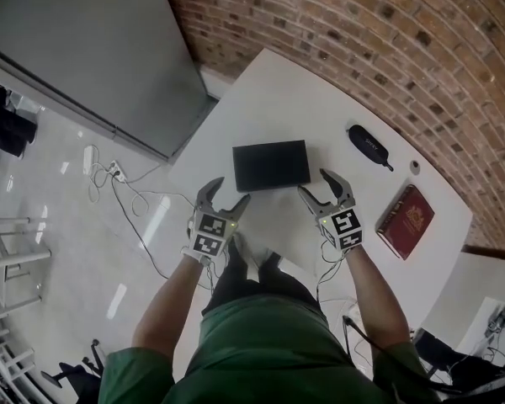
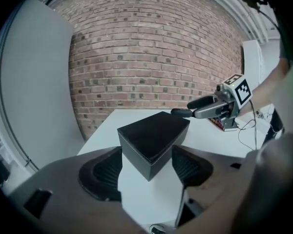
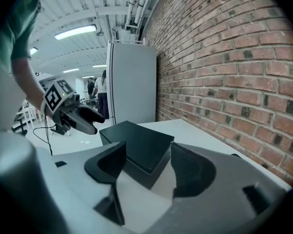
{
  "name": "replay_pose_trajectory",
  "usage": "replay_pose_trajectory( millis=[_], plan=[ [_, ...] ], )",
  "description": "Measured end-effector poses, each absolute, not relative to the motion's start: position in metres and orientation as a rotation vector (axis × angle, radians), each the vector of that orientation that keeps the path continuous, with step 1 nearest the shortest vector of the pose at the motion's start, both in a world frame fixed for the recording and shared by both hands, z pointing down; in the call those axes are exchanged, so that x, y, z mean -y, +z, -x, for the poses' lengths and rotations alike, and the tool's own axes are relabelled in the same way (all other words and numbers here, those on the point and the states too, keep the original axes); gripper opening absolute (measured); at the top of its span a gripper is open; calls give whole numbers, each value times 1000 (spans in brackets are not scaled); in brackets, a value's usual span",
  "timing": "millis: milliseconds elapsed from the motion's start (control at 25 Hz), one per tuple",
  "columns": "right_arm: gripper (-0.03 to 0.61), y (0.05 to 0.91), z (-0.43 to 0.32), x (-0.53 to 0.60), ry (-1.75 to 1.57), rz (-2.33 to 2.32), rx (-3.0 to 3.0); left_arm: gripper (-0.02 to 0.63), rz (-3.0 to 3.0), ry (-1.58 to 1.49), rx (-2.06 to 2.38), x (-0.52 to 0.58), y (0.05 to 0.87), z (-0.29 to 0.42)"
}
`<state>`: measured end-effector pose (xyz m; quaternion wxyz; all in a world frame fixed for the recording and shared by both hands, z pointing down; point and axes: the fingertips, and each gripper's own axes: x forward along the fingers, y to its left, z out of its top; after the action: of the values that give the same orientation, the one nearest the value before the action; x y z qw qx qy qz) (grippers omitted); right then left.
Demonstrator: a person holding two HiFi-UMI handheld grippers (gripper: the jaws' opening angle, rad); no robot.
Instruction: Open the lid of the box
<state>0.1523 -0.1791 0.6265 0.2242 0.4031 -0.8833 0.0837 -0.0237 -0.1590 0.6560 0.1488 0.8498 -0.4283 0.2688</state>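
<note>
A flat black box with its lid closed lies on the white table. My left gripper is open at the box's near left corner, and my right gripper is open at its near right corner. In the left gripper view a corner of the box sits between the spread pads without touching them, and the right gripper shows beyond it. The right gripper view has the box reaching in between its pads, apart from them, with the left gripper behind.
A red book, a black oval case and a small white object lie on the table's right side. A brick wall runs behind the table. A grey cabinet and floor cables are to the left.
</note>
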Motion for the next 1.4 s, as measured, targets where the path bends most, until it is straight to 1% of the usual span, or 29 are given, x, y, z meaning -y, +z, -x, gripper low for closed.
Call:
replay_pose_trajectory(
  millis=[80, 400, 680, 720, 760, 880, 1120, 1400],
  plan=[
    [301, 637, -150, 181, 228, -1077, 2414, 301, -2434, 776, 1215, 163, 663, 24],
    [313, 673, -138, 183, 222, -952, 2374, 305, -2411, 772, 1166, 171, 683, 20],
    [321, 681, -133, 189, 247, -941, 2380, 305, -2422, 754, 1150, 172, 686, 9],
    [320, 682, -133, 189, 260, -941, 2379, 296, -2425, 749, 1146, 172, 685, 7],
    [318, 682, -134, 188, 279, -942, 2378, 261, -2424, 741, 1146, 171, 685, 5],
    [308, 683, -134, 188, 338, -944, 2374, 252, -2407, 711, 1151, 170, 685, 3],
    [299, 682, -134, 188, 441, -947, 2368, 249, -2343, 654, 1160, 170, 683, 4],
    [302, 677, -132, 189, 640, -940, 2403, 252, -2272, 527, 1128, 170, 678, 2]
  ],
)
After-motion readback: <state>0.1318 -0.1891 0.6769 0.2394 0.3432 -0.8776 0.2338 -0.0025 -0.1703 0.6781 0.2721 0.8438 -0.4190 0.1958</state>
